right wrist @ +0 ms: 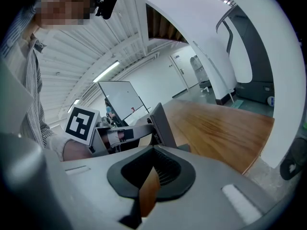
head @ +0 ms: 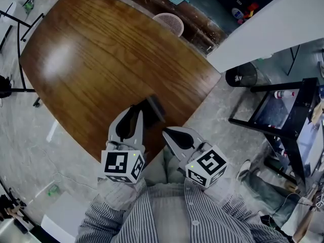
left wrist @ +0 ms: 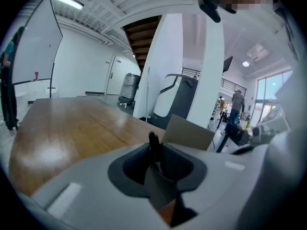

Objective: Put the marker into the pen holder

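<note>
In the head view a rounded wooden table [head: 76, 59] fills the left and middle. A pale lattice basket [head: 168, 22] sits on the floor past its far edge.

Close to the table's near edge the left gripper [head: 140, 112] reaches forward over the wood, its jaws drawn together at the tips. Its own view shows what they pinch: a slim marker [left wrist: 153, 143], black and dull all over, with its end standing up just above the jaw tips. The head view does not show it clearly.

Right beyond the marker stands the pen holder [head: 156, 107], a dark grey, flat-sided box on the table that leans a little. In the left gripper view its near face is plain and grey-tan. I cannot tell whether the marker touches it.

Just to the right, the right gripper [head: 167, 132] hangs over the table's edge and points toward the holder. Its jaws are pressed together with nothing between them; only a thin sliver of brown wood shows through the slit.

Farther right, a round black bin [head: 241, 75] and a black-framed stand [head: 283, 110] sit on the grey floor. A striped shirt [head: 167, 219] fills the bottom edge.
</note>
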The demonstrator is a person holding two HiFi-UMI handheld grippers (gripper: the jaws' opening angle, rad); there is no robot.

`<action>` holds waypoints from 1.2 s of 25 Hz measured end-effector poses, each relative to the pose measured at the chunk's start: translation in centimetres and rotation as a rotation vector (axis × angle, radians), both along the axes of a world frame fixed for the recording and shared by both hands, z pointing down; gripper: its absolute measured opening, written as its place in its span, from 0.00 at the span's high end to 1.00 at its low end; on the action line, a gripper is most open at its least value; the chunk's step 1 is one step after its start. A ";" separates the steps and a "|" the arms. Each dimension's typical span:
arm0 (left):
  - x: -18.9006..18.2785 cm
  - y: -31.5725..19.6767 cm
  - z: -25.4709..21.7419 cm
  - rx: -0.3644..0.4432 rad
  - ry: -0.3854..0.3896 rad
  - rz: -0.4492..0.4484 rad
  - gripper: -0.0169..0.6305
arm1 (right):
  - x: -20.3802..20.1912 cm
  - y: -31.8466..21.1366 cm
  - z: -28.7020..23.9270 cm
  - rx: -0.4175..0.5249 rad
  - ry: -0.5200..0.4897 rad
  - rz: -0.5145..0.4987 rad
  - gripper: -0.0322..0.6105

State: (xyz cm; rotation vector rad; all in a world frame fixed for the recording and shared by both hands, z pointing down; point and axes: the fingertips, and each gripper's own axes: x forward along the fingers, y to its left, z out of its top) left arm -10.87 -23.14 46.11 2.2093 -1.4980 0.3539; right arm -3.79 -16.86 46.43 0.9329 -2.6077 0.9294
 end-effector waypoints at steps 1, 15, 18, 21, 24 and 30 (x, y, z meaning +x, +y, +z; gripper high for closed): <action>-0.1 0.0 0.0 0.002 0.002 -0.003 0.87 | 0.0 0.0 0.0 -0.001 0.000 0.000 0.95; -0.7 2.6 -1.9 0.015 0.076 -0.049 0.85 | -0.5 0.2 -2.6 0.078 -0.011 -0.041 0.95; -0.5 4.2 -2.6 0.014 0.108 -0.048 0.89 | -1.0 0.7 -3.7 0.112 -0.003 -0.062 0.95; -0.4 5.7 -3.3 0.017 0.122 -0.048 0.93 | -1.6 1.2 -4.7 0.141 0.002 -0.076 0.95; 0.0 6.9 -4.1 0.026 0.131 -0.042 0.96 | -1.9 1.9 -5.7 0.170 0.026 -0.095 0.95; 1.8 9.3 -4.8 0.016 0.074 0.065 0.96 | -2.3 3.2 -6.4 0.208 0.066 -0.107 0.95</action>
